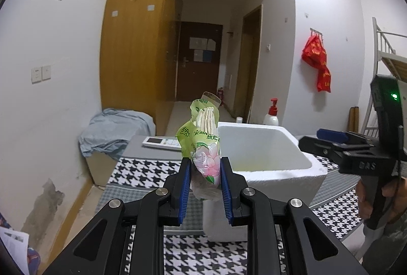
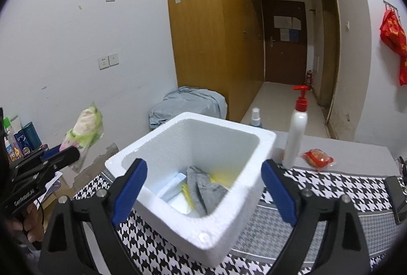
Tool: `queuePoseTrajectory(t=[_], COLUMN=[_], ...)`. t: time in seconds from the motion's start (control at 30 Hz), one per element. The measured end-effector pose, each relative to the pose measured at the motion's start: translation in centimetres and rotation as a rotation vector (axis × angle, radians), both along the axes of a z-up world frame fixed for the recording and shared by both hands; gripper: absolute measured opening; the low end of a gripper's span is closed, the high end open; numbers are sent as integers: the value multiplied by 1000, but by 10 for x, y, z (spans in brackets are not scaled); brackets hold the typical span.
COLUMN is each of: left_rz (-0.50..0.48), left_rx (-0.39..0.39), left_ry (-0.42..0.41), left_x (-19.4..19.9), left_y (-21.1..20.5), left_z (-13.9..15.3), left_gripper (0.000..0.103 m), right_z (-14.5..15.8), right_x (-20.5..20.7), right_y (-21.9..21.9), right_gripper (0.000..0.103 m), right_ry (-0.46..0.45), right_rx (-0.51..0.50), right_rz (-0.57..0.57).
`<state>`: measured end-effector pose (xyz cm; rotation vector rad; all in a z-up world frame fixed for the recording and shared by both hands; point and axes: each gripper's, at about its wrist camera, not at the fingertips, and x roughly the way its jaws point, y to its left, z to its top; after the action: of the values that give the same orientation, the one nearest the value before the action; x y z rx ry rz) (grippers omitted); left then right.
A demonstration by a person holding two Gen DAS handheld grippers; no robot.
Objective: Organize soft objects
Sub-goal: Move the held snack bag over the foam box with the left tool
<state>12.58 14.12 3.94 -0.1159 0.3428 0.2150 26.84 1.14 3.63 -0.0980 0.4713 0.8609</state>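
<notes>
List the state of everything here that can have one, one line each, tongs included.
Left tongs: shut on the green plastic tissue pack.
Green plastic tissue pack: held upright, torn open at the top, off the table.
Right tongs: open, empty.
White foam box: lidless, upright on the table.
Grey cloth: crumpled inside the box.
White pump bottle with red cap: upright.
Small red packet: lying flat.

Right hand-held gripper (image 2: pixel 203 188) jaws wide apart, nothing between the pads, over white foam box (image 2: pixel 230 226) on houndstooth-covered bench (image 2: pixel 318 188). Grey sock (image 2: pixel 203 191) lies inside. Pump bottle (image 2: pixel 295 132) upright just right of box. Left hand-held gripper (image 2: pixel 72 155) clamps green tissue pack (image 2: pixel 85 129) at left.
</notes>
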Motion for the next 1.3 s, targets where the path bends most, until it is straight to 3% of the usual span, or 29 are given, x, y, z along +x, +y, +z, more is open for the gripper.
queuePoseTrajectory(t=[0.43,1.3], left_rz=[-88,-198], left_rx=[-11,-11], left_ry=[8,76], left_x=[30,81], left_y=[-10,-35], left_z=[6,8], left_gripper=[24,24], right_z=[0,-9], right_x=[-9,-29], right_y=[-32,-83], right_gripper=[103,103], right_ry=[-39,-40], right_rx=[-19,-34], right_rz=[-54,-203])
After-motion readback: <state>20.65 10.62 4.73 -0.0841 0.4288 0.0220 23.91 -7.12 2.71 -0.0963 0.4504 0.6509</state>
